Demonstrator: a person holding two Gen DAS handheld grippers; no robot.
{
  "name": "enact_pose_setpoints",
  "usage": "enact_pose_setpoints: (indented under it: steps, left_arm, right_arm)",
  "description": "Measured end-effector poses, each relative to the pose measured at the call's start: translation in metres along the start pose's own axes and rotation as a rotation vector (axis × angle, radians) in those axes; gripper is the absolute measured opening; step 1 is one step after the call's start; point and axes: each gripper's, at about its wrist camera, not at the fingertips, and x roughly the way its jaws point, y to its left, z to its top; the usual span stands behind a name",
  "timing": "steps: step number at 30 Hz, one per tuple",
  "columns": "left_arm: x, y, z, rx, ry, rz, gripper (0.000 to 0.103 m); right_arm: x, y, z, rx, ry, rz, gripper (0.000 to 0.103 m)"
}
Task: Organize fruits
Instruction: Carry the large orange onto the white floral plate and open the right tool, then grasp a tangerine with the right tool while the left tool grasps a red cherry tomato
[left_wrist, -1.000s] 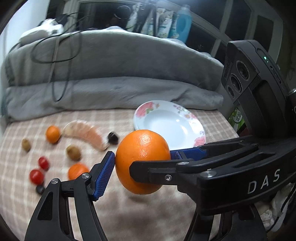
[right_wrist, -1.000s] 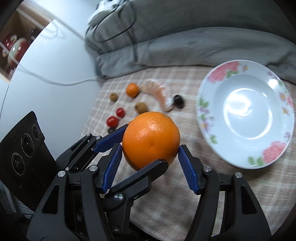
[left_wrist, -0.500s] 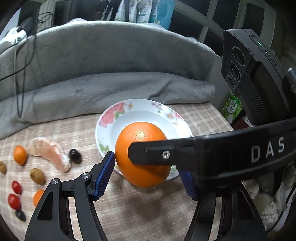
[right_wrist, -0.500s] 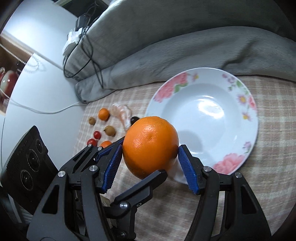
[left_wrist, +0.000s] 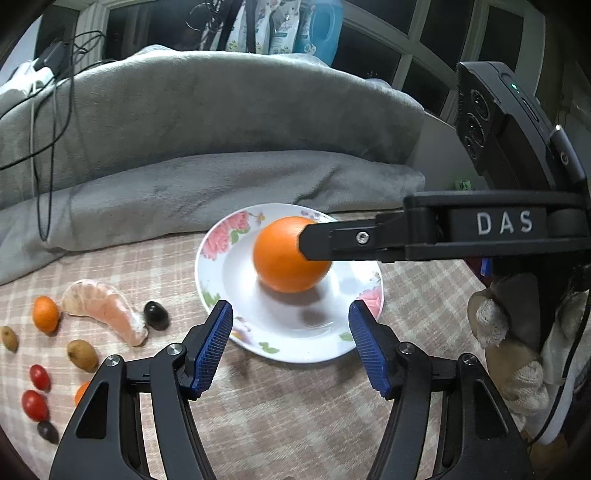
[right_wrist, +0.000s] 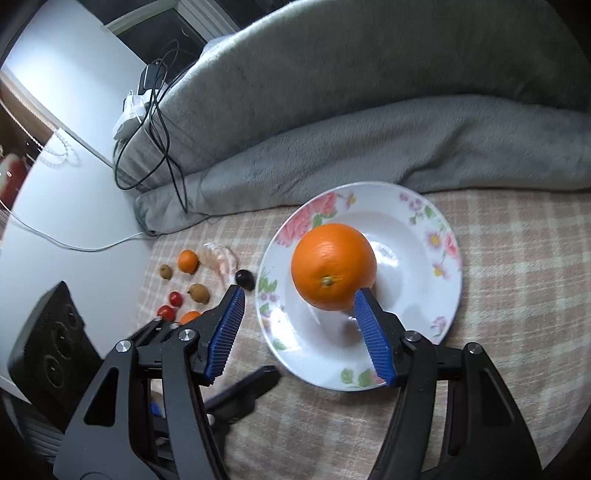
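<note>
Nearest, the left gripper (left_wrist: 290, 306) and right gripper (right_wrist: 299, 293) both gape half-wide and empty, while just past the right one's tips, nearer it than the left, the orange (right_wrist: 332, 267) sits in the flowered plate (right_wrist: 448, 288).

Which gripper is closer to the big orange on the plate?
Right. The right gripper has one finger at the orange; the left gripper sits back at the plate's near edge.
</note>
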Motion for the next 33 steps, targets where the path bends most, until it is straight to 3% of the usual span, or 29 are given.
enact_pose_setpoints:
  steps: [2,4,17,33]
  left_arm:
    - [-0.006,0.003,-0.002,-0.002,-0.008,0.008,0.065]
    - [-0.009,0.006,-0.003,-0.007,-0.012,0.010,0.065]
    - [-0.040,0.039,-0.013,-0.065,-0.043,0.078,0.065]
    - [-0.111,0.128,-0.064,-0.217,-0.073,0.334,0.065]
  right_arm:
    - [-0.002,0.005,-0.001,-0.032,-0.014,-0.032,0.066]
    - [-0.005,0.011,-0.003,-0.055,-0.033,-0.054,0.074]
    - [-0.011,0.033,-0.007,-0.151,-0.102,-0.152,0.075]
    - [0.021,0.089,-0.006,-0.381,-0.103,-0.179,0.076]
